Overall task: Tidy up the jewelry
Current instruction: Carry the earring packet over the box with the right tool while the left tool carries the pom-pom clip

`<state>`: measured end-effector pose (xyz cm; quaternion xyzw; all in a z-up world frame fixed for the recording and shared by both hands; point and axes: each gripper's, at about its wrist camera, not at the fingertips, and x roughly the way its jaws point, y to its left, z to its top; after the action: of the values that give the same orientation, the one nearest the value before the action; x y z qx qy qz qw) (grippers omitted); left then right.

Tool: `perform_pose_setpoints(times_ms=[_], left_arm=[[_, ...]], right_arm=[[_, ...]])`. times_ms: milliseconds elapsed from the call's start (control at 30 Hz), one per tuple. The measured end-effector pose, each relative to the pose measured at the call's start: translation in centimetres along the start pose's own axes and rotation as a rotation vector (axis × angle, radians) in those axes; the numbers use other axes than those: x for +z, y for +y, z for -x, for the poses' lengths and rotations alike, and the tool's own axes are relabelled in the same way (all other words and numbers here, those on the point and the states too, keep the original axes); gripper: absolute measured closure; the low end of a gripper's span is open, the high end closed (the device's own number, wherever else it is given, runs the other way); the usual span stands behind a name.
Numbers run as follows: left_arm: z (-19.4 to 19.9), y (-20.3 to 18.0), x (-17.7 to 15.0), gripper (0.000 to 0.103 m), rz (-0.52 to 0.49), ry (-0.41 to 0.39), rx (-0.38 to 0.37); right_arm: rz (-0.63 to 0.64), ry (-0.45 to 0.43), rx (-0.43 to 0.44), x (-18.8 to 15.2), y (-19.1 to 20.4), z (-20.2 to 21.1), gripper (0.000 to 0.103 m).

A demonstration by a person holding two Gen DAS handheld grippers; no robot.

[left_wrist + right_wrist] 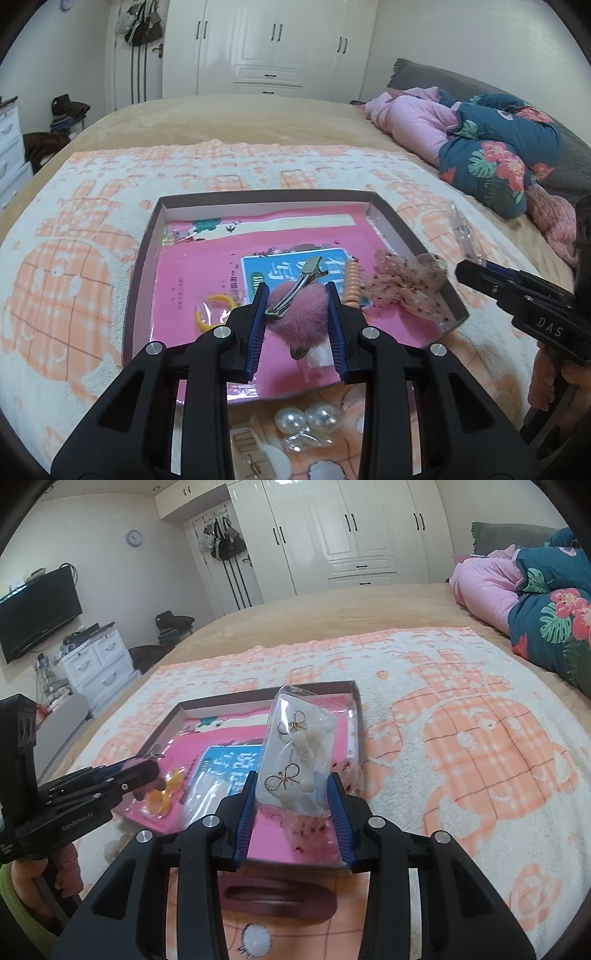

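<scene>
Straight ahead of the claws, beyond the tan-covered bed (236,118), a glossy white wardrobe (354,528) with dark handles fills the far wall, daylight shining on its doors. Ahead and to the left hang handbags (225,539) by a door, with a round wall clock (134,538), a black television (37,616) and a white chest of drawers (98,661) further left along a pale wall. To the right lie a pink quilt (410,118), a teal floral quilt (495,155) and a grey headboard (428,75).
</scene>
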<state>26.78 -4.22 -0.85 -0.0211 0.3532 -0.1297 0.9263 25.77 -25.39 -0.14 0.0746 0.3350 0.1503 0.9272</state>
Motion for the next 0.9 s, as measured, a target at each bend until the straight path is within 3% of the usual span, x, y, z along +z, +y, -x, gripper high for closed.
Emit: perform_pose_setpoints(times_ms=[500,900], left_arm=[[-2.6,1.3,0.1,0.08,0.026,0.062,0.039],[-3.8,1.5,-0.2,0.08,0.029,0.088,0.038]], right_arm=[[0.074,0.059,-0.042,2.0,-0.2,-4.6,0.067],[0.122,0.148,-0.023,-0.5,1.4,-7.2,0.067]])
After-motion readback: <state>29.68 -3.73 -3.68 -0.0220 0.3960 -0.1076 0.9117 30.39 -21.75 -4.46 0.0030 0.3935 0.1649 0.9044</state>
